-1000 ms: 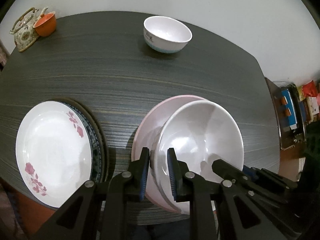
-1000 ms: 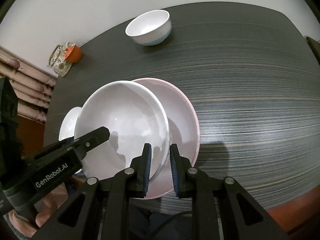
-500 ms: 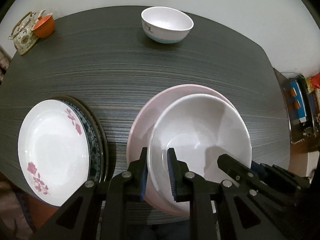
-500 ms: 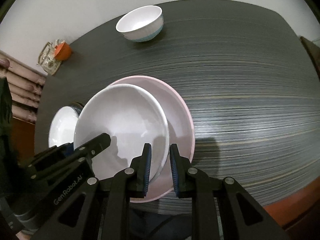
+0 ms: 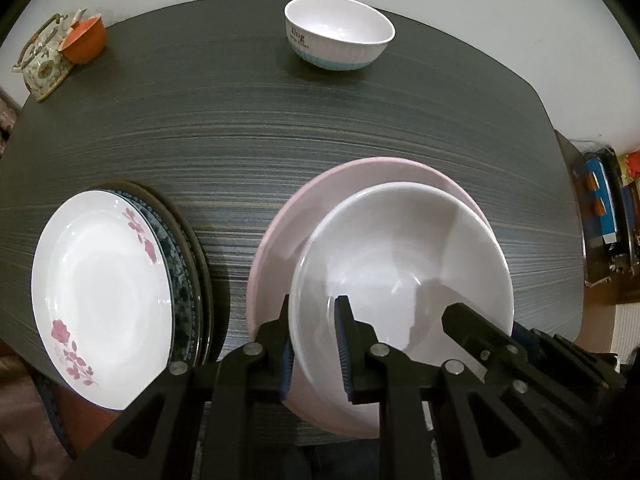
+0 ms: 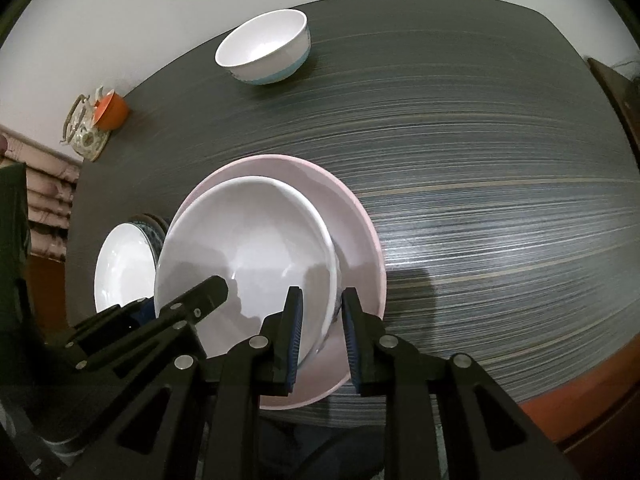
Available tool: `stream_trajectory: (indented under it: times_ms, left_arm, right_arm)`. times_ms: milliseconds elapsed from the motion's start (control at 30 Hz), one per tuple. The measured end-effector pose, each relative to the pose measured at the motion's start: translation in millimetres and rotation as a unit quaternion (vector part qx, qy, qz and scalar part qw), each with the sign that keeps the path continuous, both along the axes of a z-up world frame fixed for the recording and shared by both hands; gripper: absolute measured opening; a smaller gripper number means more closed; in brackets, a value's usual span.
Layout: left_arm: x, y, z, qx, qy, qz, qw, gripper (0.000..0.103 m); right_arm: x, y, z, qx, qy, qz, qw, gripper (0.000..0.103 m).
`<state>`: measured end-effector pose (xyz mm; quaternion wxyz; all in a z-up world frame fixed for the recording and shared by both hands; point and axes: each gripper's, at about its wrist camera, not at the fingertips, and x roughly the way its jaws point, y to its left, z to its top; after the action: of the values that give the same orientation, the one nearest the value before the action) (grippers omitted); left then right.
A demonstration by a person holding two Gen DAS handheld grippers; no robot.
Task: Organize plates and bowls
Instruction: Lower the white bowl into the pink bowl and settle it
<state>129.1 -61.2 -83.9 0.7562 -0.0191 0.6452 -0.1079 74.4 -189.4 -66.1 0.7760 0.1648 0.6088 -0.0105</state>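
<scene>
A large white bowl [image 5: 400, 264] [image 6: 248, 248] rests inside a wide pink dish [image 5: 360, 176] [image 6: 360, 232] near the table's front edge. My left gripper [image 5: 314, 344] is shut on the bowl's left rim, one pad inside and one outside. My right gripper [image 6: 322, 332] straddles the bowl's right rim and its jaws are opening: a gap shows between the outer pad and the bowl wall. A smaller white bowl with a blue base [image 5: 340, 36] [image 6: 264, 48] stands alone at the far side.
A floral white plate [image 5: 100, 280] [image 6: 124, 272] tops a stack of dark-rimmed plates to the left of the pink dish. A teapot [image 5: 40, 64] and an orange cup [image 5: 84, 40] sit at the far left corner of the dark table [image 5: 240, 140]. Shelves stand off to the right.
The white bowl, earlier raised and tilted over the pink dish, has come down to sit level in it. The right gripper's jaws stand slightly wider.
</scene>
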Motion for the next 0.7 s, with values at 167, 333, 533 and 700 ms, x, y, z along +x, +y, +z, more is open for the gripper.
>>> stream_trajectory:
  times_ms: [167, 333, 533, 700]
  left_arm:
    - [1.9, 2.5, -1.6, -0.008, 0.005, 0.002, 1.0000, 0.018]
    - [2.0, 4.1, -4.7, -0.010, 0.012, 0.001, 0.9999, 0.019]
    - [4.7, 7.2, -5.8, -0.015, 0.017, 0.000, 0.9997, 0.019]
    - [5.0, 7.4, -6.8, -0.012, 0.019, 0.000, 0.9997, 0.022]
  right_arm:
    - [-3.1, -3.4, -0.3, 0.010, -0.002, -0.012, 1.000, 0.024]
    - [-4.0, -5.3, 0.7, 0.010, -0.003, -0.014, 1.000, 0.025]
    - [-4.5, -6.7, 1.7, 0.016, -0.004, -0.022, 1.000, 0.026]
    - [-7.1, -10.1, 2.8, 0.026, -0.005, -0.028, 0.999, 0.031]
